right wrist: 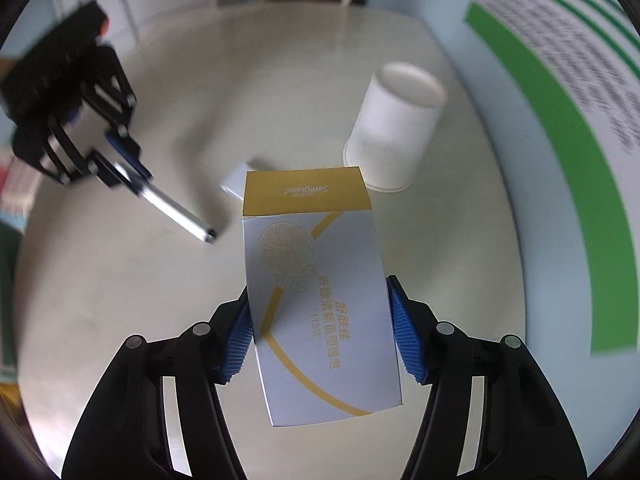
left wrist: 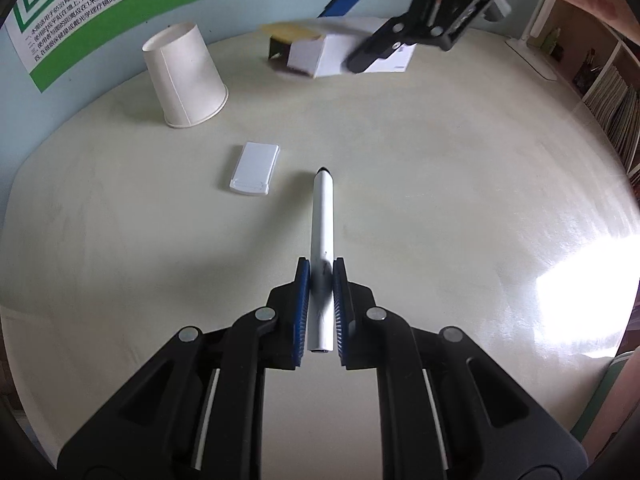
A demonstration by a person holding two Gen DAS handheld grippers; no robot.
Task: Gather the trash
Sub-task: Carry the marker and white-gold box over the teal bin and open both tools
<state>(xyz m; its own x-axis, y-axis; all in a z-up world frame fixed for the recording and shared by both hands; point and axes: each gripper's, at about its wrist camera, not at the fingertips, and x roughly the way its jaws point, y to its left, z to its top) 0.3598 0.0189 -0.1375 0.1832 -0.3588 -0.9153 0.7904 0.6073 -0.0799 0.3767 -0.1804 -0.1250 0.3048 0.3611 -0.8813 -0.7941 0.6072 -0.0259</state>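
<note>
left gripper [left wrist: 321, 312]: my jaws are clamped on the white pen [left wrist: 322, 240], gripping its rear half. Long axis runs straight out along the fingers, black tip forward, toward the cup.

right gripper [right wrist: 320, 332]: my jaws are clamped on the soap box [right wrist: 316, 300], blue pads on its two long sides. Box axis also runs forward along the fingers, yellow flap end away from me. In the left wrist view the box looks lifted off the counter [left wrist: 440, 200], beyond the cup's far right side; can't confirm the clearance.

paper cup [left wrist: 185, 76]: upside down on the counter, rim down, free-standing. Landmark for everything below.

small white case [left wrist: 254, 169]: flat on the counter, just on my side of the cup, untouched. Lies left of the pen tip, near but apart.

key relation: pen tip points between the case and the cup's right side; left gripper is nearer both the case and the cup than the right one.

bin: none in either view, so drop-off direction unknown.

judgement: both hands full, two items in hand, cup and case left to collect. Next move likely needs a drop-off before any more picking.

risk: pen held at one end could pivot in the pads if swung fast.
</note>
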